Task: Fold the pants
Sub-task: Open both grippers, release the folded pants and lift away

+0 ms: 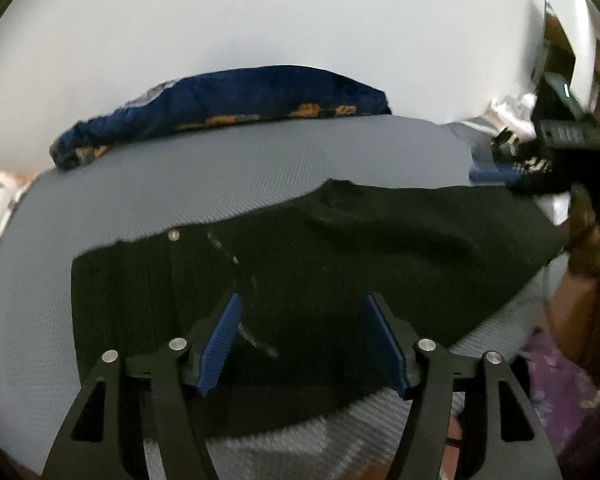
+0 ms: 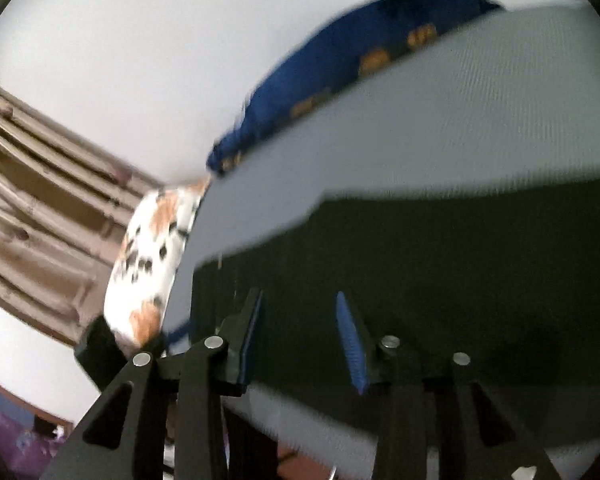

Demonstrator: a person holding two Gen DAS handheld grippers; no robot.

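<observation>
Dark pants (image 1: 340,256) lie folded across a grey textured mat (image 1: 204,176), with a metal button (image 1: 174,235) and zipper showing at their left part. My left gripper (image 1: 302,300) is open and empty, its blue pads apart just above the pants' near edge. In the right wrist view the pants (image 2: 440,264) fill the lower right on the mat (image 2: 420,128). My right gripper (image 2: 300,296) is open and empty over the pants' near left corner. The view is tilted and blurred.
A dark blue cloth with orange print (image 1: 228,108) lies along the mat's far edge, also in the right wrist view (image 2: 352,72). A white and orange patterned fabric (image 2: 148,256) sits beyond the mat's left end. Dark equipment (image 1: 556,136) stands at the far right. A white wall is behind.
</observation>
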